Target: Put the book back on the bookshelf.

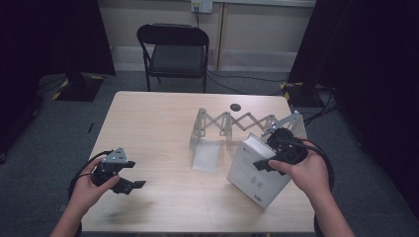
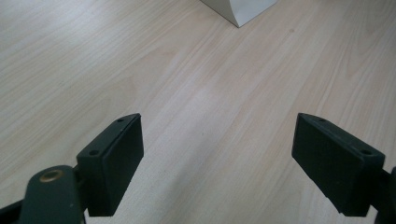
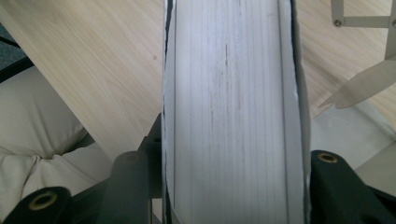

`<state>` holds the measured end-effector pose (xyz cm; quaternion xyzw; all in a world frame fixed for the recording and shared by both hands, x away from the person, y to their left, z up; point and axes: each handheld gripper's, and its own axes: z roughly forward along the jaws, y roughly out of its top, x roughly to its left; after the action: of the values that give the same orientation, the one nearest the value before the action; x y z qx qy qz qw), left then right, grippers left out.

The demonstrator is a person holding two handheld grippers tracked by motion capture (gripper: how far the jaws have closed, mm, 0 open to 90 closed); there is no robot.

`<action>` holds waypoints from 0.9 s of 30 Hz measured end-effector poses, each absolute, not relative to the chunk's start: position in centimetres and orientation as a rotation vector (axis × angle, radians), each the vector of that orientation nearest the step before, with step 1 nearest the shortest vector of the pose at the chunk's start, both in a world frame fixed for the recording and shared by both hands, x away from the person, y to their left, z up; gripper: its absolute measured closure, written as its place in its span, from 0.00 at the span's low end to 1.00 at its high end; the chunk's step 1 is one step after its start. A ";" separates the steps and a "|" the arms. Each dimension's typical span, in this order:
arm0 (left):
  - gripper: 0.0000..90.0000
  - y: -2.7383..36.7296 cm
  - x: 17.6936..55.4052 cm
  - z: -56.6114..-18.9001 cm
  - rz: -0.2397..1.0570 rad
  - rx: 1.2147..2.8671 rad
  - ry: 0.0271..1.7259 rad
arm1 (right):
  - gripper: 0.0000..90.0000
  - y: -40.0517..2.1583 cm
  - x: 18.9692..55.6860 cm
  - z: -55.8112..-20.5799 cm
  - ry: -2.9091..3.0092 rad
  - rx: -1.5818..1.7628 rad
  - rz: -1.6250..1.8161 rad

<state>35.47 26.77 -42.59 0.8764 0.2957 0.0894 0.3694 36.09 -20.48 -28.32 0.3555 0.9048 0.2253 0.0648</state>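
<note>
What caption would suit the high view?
Right gripper clamps a white book beside an expandable metal bookend.

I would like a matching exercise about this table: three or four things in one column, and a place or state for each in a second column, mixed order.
Things:
1. book
2. left gripper
3. folding rack
4. chair

Places or states:
A. stands on the floor beyond the far edge of the table
B. open, nothing between its jaws
C. stretched out on the table, behind the book
D. clamped between the jaws of the right gripper

Pairs: 1-D, 2-B, 3-C, 4-A
</note>
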 end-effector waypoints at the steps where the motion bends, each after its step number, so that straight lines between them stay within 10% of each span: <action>1: 0.18 26.8 35.5 -42.6 0.230 2.256 0.754 | 0.58 -20.6 36.1 -28.3 2.730 1.079 0.682; 27: 0.18 26.6 35.6 -42.7 0.223 2.255 0.751 | 0.58 -23.2 35.9 -28.0 2.699 1.155 0.656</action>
<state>35.55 26.60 -42.68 0.8782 0.2925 0.0870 0.3683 35.91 -23.21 -27.96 0.3831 0.8952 0.2176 0.0665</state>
